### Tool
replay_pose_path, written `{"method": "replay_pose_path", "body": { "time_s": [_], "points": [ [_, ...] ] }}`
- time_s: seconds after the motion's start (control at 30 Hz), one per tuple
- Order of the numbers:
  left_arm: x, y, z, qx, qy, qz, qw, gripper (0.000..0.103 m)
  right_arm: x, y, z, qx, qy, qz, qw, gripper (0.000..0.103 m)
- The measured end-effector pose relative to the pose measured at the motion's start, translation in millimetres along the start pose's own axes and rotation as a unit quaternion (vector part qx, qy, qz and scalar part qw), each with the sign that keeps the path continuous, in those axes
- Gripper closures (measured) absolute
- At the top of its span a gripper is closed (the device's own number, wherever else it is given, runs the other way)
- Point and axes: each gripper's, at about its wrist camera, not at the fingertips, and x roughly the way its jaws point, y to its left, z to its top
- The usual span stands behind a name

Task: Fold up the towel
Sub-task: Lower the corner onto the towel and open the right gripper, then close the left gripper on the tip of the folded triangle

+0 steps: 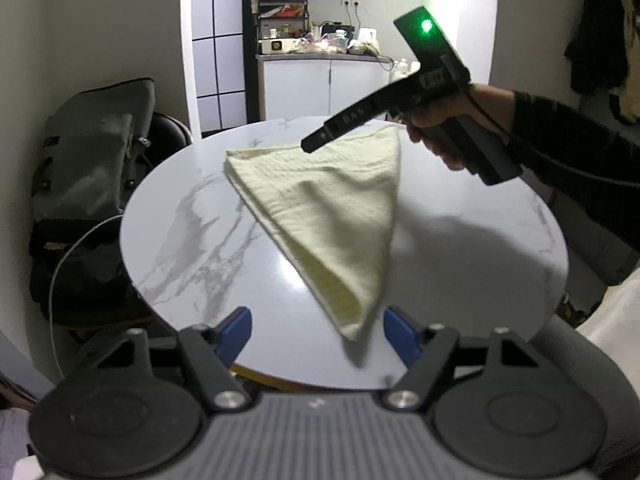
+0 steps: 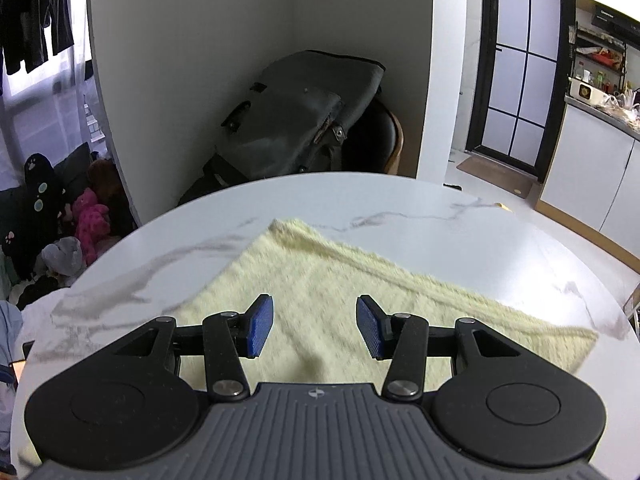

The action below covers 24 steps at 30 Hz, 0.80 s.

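A pale yellow towel [image 1: 332,216] lies folded into a triangle on the round white marble table [image 1: 192,248]. Its near point reaches down between the blue pads of my left gripper [image 1: 318,334], which stands open just above the table's near edge. In the left wrist view the right gripper's black body [image 1: 404,96], held by a hand, hovers over the towel's far corner. The right wrist view shows the towel [image 2: 320,280] spread under my right gripper [image 2: 315,326], which is open with nothing between its blue pads [image 2: 262,326].
A dark grey bag [image 1: 92,160] rests on a chair left of the table, with a white cable [image 1: 60,264] hanging beside it. A kitchen counter [image 1: 320,52] stands behind. Soft toys [image 2: 84,220] lie on the floor. A person's dark sleeve [image 1: 580,152] enters from the right.
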Motion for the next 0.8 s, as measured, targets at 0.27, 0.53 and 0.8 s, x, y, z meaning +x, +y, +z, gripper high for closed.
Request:
{"method": "replay_pose_path", "body": {
  "time_s": [0.27,0.53,0.8],
  "points": [
    [13,-15,-4,-0.003,0.004,-0.012,0.9999,0.064,-20,-8,-20,-0.001,-0.002,-0.013,1.000,0.052],
    [15,-19,-2,0.001,0.004,0.001,1.0000,0.080,-40,-19,-37,0.001,-0.015,-0.029,0.999,0.052],
    [17,-19,-2,0.001,0.009,0.013,0.9999,0.096,-50,-32,-50,0.002,-0.009,-0.032,0.999,0.052]
  ]
}}
